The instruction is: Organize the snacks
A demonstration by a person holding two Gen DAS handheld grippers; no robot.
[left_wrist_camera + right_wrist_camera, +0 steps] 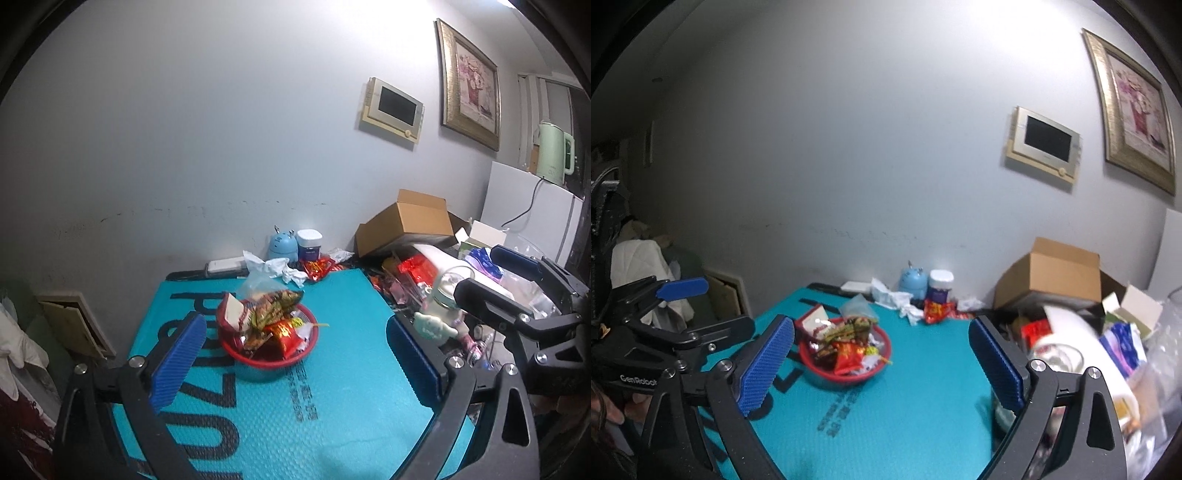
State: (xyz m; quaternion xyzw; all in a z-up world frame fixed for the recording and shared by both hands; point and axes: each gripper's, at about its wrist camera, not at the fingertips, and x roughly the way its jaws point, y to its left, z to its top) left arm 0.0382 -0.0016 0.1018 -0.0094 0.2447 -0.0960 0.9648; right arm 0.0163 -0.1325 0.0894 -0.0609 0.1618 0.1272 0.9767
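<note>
A red bowl (271, 363) piled with several snack packets (266, 314) sits on the teal mat (332, 406); it also shows in the right wrist view (846, 376). A loose red snack packet (319, 267) lies at the mat's far edge, also in the right wrist view (936, 310). My left gripper (295, 358) is open and empty, raised in front of the bowl. My right gripper (882, 369) is open and empty, also above the mat near the bowl; it shows at the right of the left wrist view (491, 273).
Crumpled tissues (280, 269), a blue round gadget (282, 245) and a white-lidded jar (309, 243) stand by the wall. A cardboard box (406, 225), a glass jar (452, 286) and mixed clutter crowd the right side. A green kettle (554, 153) stands on a white cabinet.
</note>
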